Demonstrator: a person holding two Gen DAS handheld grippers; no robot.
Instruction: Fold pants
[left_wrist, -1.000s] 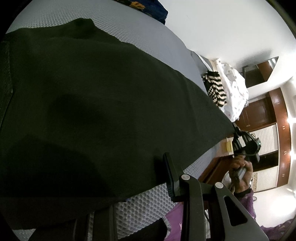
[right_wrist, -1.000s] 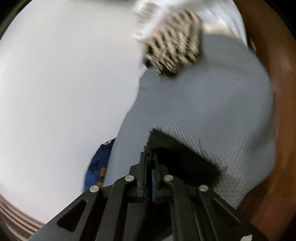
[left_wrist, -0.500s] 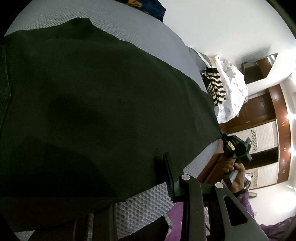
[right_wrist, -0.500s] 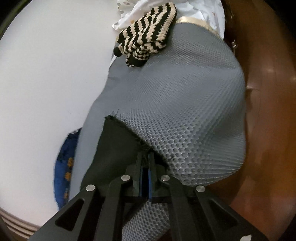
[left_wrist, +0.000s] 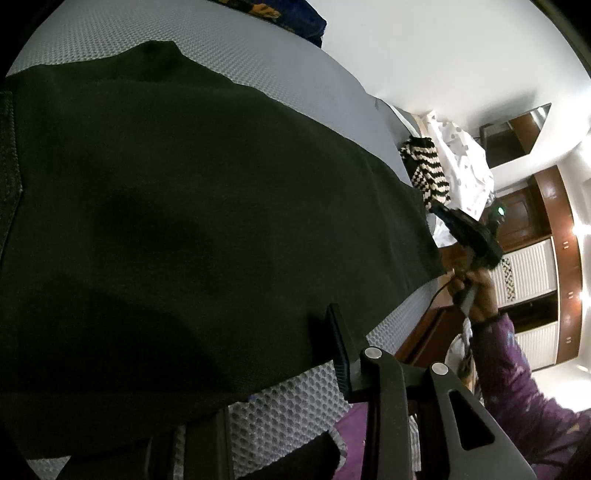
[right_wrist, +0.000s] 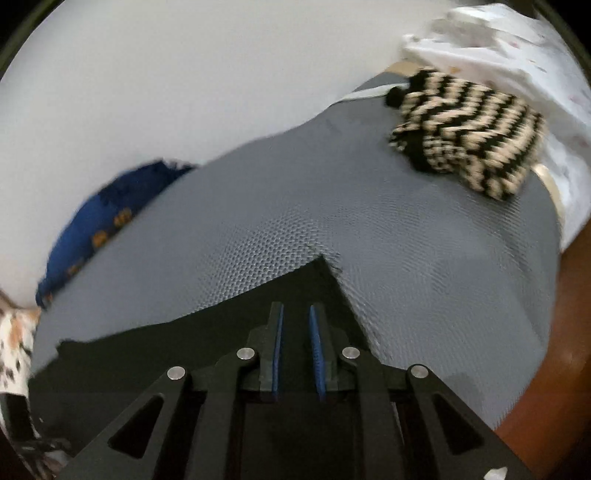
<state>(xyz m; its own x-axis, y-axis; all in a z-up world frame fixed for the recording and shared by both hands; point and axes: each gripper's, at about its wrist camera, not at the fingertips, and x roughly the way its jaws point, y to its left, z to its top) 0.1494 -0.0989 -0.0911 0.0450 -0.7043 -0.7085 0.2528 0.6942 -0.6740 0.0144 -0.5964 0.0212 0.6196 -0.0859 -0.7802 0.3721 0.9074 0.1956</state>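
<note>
The right gripper (right_wrist: 295, 325) hangs over the far corner of the dark, flat-spread pair of fabric pants (right_wrist: 207, 347). Its blue-padded jaws have just been opening and now stand a narrow slot apart, with nothing pinched between them; the cloth lies below the tips. In the left wrist view the same tool (left_wrist: 469, 232) sits at the hem end, held by a hand (left_wrist: 476, 291) in a purple patterned sleeve (left_wrist: 517, 369).

The left gripper (left_wrist: 280, 380) rests low at the near edge of the pants. One blue-edged finger (left_wrist: 338, 343) stands clear, while the other is lost in shadow, so whether it pinches the cloth I cannot tell.

The pants (left_wrist: 207, 229) lie stretched along the grey honeycomb-textured mattress (right_wrist: 424, 266), with a black-and-cream zigzag knit piece (right_wrist: 469, 140) and a blue patterned cloth (right_wrist: 103, 225) well apart from them.

The step appears to be the laying-out, just finished at the hem. The next move probably calls for a fresh grip on the hem corner so it can be carried over towards the waistband, with both edges kept level.
</note>
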